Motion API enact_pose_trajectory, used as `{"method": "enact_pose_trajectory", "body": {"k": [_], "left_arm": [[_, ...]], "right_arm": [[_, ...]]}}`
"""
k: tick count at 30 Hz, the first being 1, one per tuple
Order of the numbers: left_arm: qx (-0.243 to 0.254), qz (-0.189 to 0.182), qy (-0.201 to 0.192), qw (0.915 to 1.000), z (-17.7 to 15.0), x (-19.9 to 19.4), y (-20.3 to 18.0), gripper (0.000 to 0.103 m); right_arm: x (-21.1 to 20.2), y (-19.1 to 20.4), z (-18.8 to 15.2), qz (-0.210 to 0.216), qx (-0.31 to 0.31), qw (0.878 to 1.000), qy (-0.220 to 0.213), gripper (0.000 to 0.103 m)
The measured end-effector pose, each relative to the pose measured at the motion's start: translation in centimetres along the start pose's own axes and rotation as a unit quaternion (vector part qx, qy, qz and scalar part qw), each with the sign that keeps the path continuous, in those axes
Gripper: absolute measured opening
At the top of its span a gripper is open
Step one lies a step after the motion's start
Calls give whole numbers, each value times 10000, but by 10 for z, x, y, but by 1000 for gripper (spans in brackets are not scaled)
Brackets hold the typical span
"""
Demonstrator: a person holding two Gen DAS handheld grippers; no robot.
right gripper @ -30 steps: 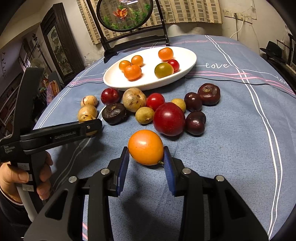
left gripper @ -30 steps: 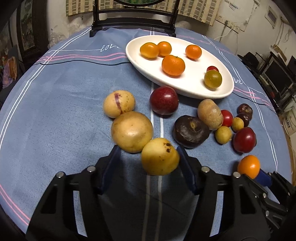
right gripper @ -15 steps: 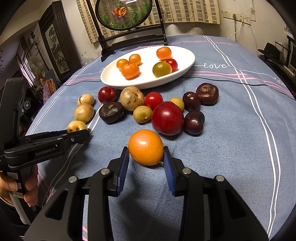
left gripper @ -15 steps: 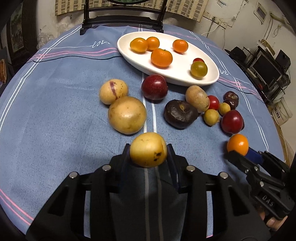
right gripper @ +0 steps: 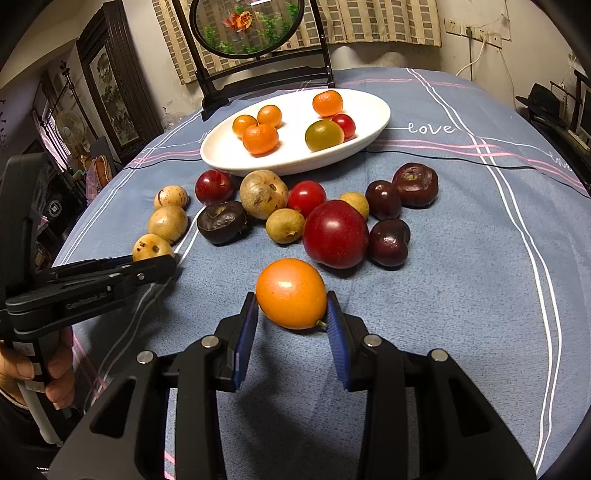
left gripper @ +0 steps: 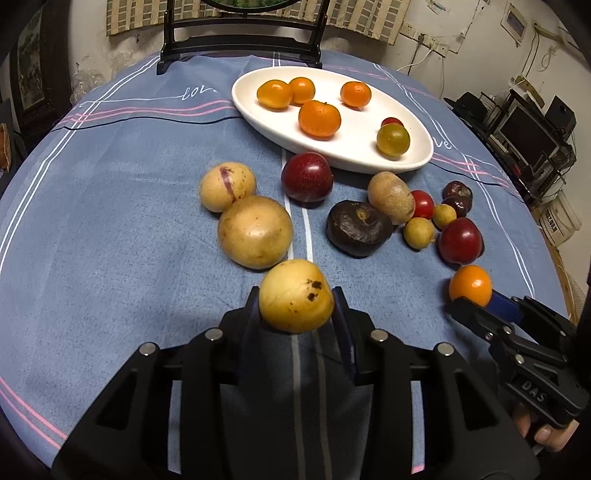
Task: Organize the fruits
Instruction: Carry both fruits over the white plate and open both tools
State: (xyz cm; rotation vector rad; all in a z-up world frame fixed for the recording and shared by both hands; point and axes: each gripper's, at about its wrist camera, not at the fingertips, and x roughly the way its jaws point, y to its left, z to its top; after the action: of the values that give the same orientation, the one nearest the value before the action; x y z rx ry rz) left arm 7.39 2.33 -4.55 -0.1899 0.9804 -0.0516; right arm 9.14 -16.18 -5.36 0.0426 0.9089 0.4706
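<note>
Gripping yellow fruit (left gripper: 296,295), left gripper (left gripper: 297,314) jaws just closing; right gripper (right gripper: 291,314) clamping orange fruit (right gripper: 291,293), both bound for plate (left gripper: 417,162) near table's far edge.

A round table (right gripper: 480,332) is wearing a blue cloth (left gripper: 110,221) with white and pink stripes and the word "love". At its far edge a round fish picture (right gripper: 245,26) is standing in a dark frame (right gripper: 266,77). Checked curtains (right gripper: 376,22) are hanging behind it on a pale wall (left gripper: 461,44) with sockets and cables. A framed painting (right gripper: 110,88) is hanging on the left, and a monitor (left gripper: 528,136) is sitting on the right.
</note>
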Motion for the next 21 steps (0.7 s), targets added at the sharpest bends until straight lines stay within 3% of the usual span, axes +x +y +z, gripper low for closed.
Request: {"method": "enact_pose_trajectory", "body": {"k": [12,21], "left_arm": [[305,51,-351,9989,8,-25,-2,38],[634,106,-683,9956,55,-30,-5,38]], "right_arm": [[-7,9,4,-254,-328,9991,17,37],[-33,11,59,-537,-621,9948,-599,37]]}}
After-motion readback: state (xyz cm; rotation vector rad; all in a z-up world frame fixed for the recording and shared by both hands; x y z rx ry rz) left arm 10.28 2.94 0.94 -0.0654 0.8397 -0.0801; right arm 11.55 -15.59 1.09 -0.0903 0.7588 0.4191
